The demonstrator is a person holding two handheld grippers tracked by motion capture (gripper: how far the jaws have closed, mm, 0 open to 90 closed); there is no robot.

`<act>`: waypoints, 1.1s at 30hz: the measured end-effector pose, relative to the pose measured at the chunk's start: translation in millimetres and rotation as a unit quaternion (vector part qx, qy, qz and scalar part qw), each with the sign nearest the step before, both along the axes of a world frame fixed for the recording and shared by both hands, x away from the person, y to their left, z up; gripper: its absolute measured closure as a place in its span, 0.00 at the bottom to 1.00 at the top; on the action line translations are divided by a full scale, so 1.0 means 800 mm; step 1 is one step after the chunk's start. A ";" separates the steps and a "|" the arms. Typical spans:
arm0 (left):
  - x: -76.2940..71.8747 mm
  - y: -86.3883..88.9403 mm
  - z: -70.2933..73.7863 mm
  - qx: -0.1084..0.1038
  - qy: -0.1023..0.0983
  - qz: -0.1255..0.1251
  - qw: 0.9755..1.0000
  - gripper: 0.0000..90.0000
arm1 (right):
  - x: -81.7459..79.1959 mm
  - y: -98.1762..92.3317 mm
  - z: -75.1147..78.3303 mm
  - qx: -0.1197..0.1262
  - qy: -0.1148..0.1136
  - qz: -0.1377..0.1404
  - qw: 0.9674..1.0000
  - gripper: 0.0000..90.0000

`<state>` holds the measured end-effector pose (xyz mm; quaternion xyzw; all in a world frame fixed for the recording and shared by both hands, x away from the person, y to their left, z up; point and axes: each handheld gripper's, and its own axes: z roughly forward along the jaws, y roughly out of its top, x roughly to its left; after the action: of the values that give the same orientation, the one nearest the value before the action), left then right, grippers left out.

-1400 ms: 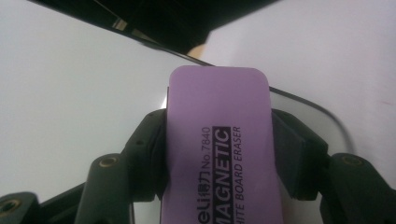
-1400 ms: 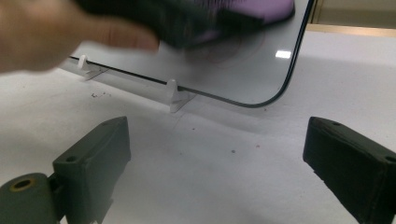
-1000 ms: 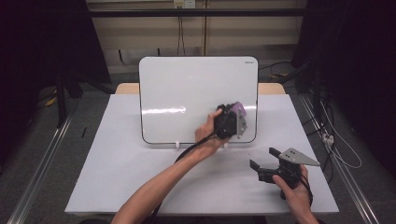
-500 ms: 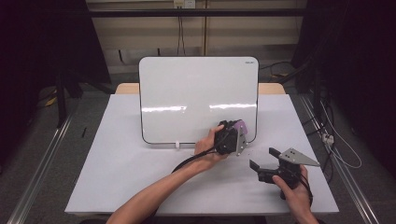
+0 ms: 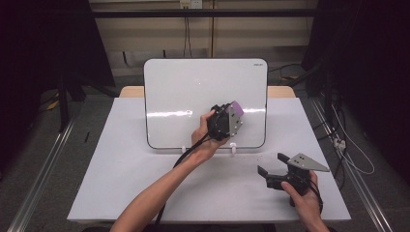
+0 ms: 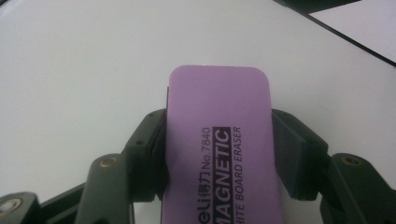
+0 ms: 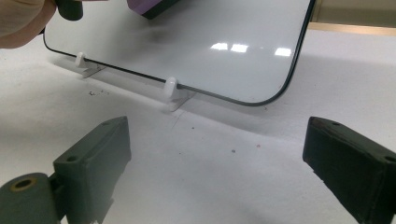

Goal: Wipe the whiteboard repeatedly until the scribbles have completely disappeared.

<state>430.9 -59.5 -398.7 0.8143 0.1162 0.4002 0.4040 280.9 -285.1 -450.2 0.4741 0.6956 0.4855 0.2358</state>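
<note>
A white whiteboard stands upright on two small white feet at the back of the table. My left gripper is shut on a purple magnetic board eraser and holds it in front of the board's right half. In the left gripper view both pads clamp the long sides of the eraser, with the board face close behind it. Whether the eraser touches the board I cannot tell. My right gripper rests low on the table at the front right, open, with nothing between its fingers.
The table top is a white sheet. A board foot and the board's rounded lower corner lie just ahead of the right gripper. Small dark specks dot the sheet. Metal rails and cables run along the floor on both sides.
The left gripper dropped with the eraser toward the board's lower edge, then rose again and shifted slightly left. The right gripper has stayed where it was.
</note>
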 end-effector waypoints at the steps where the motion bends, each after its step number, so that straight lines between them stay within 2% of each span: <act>1: -0.001 0.001 0.000 -0.005 0.008 -0.002 1.000 0.46 | 0.000 0.000 0.000 -0.001 0.001 0.001 1.000 0.08; 5: -0.003 0.007 0.004 -0.031 0.031 -0.007 0.999 0.46 | 0.000 0.000 0.000 -0.001 0.001 0.002 1.000 0.08; 7: -0.004 0.012 0.008 -0.053 0.044 -0.012 0.998 0.46 | 0.000 0.001 0.000 -0.001 0.000 0.001 1.000 0.08; 11: -0.008 0.023 0.016 -0.094 0.072 -0.016 0.993 0.46 | 0.000 0.002 0.000 0.000 0.000 0.000 1.000 0.08; 14: -0.012 0.037 0.019 -0.114 0.091 -0.019 0.989 0.46 | 0.000 0.003 0.000 -0.003 -0.001 0.003 1.000 0.08; 16: -0.012 0.045 0.020 -0.134 0.103 -0.021 0.985 0.46 | 0.000 0.005 0.000 -0.004 -0.001 0.004 1.000 0.08; 18: -0.013 0.056 0.023 -0.161 0.123 -0.023 0.979 0.46 | 0.001 0.008 0.000 -0.001 -0.002 0.004 1.000 0.08; 19: -0.014 0.060 0.023 -0.169 0.128 -0.024 0.977 0.46 | 0.002 0.009 0.000 -0.004 -0.003 0.005 1.000 0.08; 20: -0.015 0.064 0.024 -0.171 0.131 -0.024 0.976 0.46 | 0.002 0.010 0.000 -0.005 -0.004 0.006 1.000 0.08; 21: -0.015 0.067 0.024 -0.177 0.140 -0.025 0.974 0.46 | 0.003 0.012 0.000 -0.004 -0.004 0.006 1.000 0.08; 24: -0.018 0.081 0.025 -0.204 0.165 -0.024 0.965 0.46 | 0.005 0.017 -0.001 0.002 -0.005 0.009 1.000 0.08; 25: -0.019 0.085 0.024 -0.216 0.175 -0.026 0.960 0.46 | 0.006 0.019 -0.001 -0.001 -0.007 0.010 1.000 0.08; 26: -0.021 0.089 0.024 -0.223 0.179 -0.025 0.958 0.46 | 0.006 0.022 -0.001 -0.001 -0.006 0.010 1.000 0.08; 27: -0.022 0.093 0.024 -0.223 0.180 -0.024 0.958 0.46 | 0.006 0.025 -0.001 0.005 -0.004 0.011 1.000 0.08; 28: -0.023 0.097 0.024 -0.230 0.181 -0.025 0.956 0.46 | 0.007 0.028 -0.001 0.007 -0.005 0.015 1.000 0.08; 29: -0.024 0.101 0.024 -0.240 0.184 -0.027 0.953 0.46 | 0.007 0.030 -0.001 0.005 -0.007 0.017 1.000 0.08; 32: -0.028 0.116 0.023 -0.260 0.192 -0.029 0.946 0.46 | 0.009 0.039 0.002 0.009 -0.013 0.022 1.000 0.07; 33: -0.029 0.120 0.023 -0.260 0.198 -0.030 0.945 0.46 | 0.010 0.042 0.003 0.010 -0.015 0.022 1.000 0.07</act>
<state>407.7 36.8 -380.4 0.7471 0.2692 0.1746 0.5822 288.5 -251.2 -448.1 0.4538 0.6970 0.5049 0.2309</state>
